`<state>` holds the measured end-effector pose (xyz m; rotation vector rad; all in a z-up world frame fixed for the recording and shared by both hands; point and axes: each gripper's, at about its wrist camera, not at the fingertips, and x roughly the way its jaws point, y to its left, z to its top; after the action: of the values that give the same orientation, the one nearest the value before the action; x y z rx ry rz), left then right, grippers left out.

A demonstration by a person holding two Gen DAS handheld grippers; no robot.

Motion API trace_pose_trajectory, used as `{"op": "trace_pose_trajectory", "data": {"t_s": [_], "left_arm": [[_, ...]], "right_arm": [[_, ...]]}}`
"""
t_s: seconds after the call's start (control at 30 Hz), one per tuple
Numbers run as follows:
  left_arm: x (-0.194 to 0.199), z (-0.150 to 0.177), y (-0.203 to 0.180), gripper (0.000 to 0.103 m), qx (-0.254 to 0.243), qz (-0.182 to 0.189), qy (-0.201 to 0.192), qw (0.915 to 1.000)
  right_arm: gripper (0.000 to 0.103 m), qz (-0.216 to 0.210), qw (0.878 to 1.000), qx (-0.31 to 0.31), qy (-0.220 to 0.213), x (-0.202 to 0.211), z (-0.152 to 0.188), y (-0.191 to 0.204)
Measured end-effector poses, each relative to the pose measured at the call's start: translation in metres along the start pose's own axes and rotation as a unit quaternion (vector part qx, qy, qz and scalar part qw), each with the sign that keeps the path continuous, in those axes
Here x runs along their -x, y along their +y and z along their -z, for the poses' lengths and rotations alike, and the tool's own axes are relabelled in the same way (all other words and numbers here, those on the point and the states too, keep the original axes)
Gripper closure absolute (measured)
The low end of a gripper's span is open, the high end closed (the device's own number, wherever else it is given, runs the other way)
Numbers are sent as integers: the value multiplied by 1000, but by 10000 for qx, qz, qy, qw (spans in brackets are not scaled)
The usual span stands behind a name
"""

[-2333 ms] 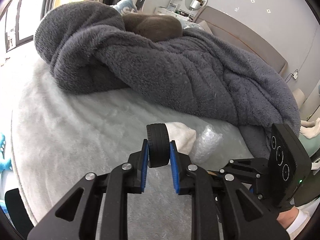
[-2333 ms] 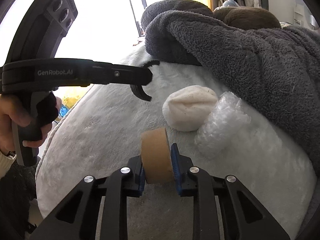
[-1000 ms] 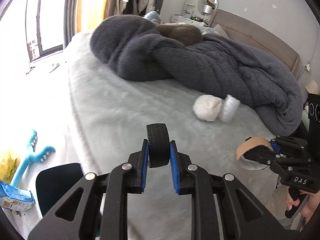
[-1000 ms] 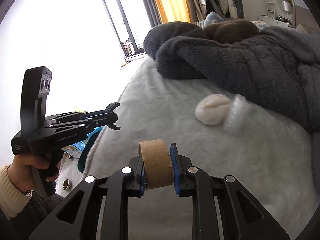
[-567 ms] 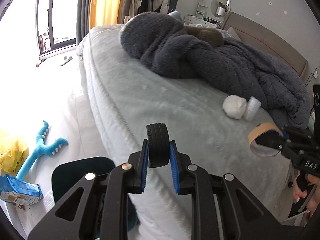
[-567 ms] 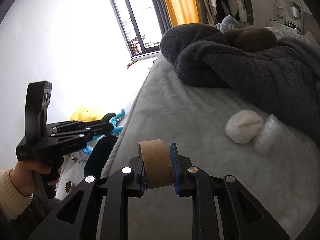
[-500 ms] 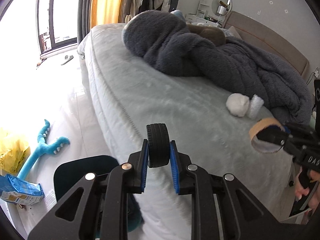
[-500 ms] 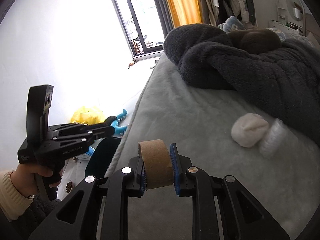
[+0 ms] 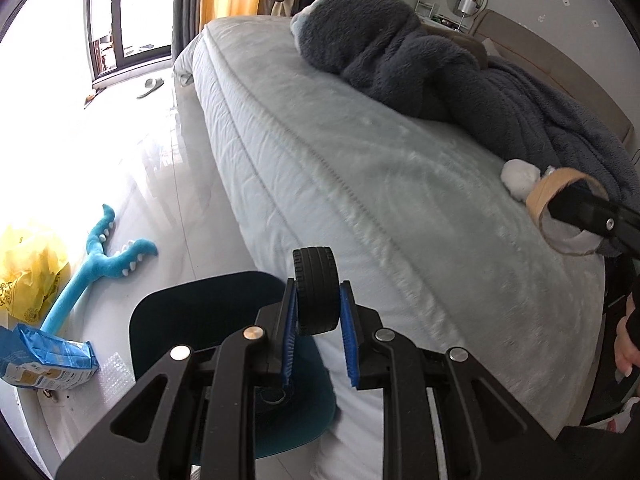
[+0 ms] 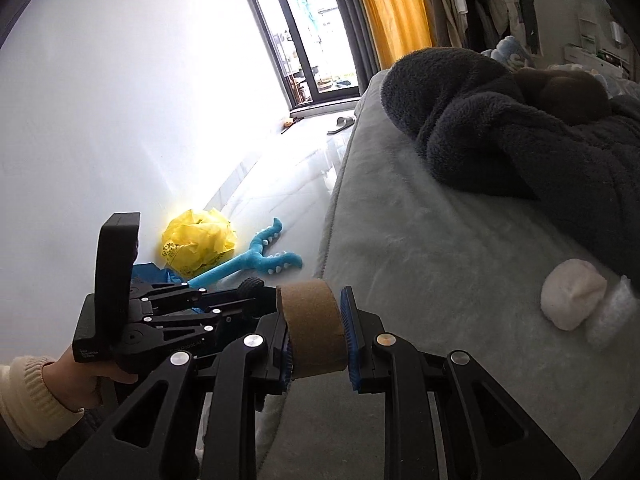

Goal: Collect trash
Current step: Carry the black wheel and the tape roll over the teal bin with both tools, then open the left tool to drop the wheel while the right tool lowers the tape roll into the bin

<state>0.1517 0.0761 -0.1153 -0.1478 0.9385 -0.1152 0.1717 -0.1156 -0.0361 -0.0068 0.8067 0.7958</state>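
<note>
My left gripper (image 9: 318,312) is shut on a small black toy wheel (image 9: 316,290) and hangs over the dark teal bin (image 9: 208,312) on the floor beside the bed. My right gripper (image 10: 314,336) is shut on a brown cardboard tape core (image 10: 312,328) above the bed's edge; the core also shows at the right of the left wrist view (image 9: 560,208). A white crumpled wad (image 10: 572,298) and a clear bubble-wrap piece (image 10: 610,314) lie on the bed next to the grey blanket.
The pale grey bed (image 9: 360,168) carries a bunched dark grey blanket (image 9: 440,72). On the white floor lie a blue plush toy (image 9: 96,252), a yellow bag (image 9: 28,268), a blue packet (image 9: 40,356) and a slipper (image 9: 152,86). A window is at the far wall.
Both grippers have pulled back from the bed toward the floor side. The bin now sits right under my left gripper, and the wad and bubble wrap are farther away.
</note>
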Motion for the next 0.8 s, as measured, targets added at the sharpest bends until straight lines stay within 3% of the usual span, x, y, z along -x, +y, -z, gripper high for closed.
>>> {"op": "trace_pose_trajectory", "data": {"t_s": [0.33,0.8], "left_arm": [[-16,22,44,81,207,-59,583,9981],[-54,69,110,80,560,-119,1668,9843]], "right_arm": [[82,-243,9993,143,239,-45,-9,39],[82,-455,9952,260,822,-118,-10,93]]}}
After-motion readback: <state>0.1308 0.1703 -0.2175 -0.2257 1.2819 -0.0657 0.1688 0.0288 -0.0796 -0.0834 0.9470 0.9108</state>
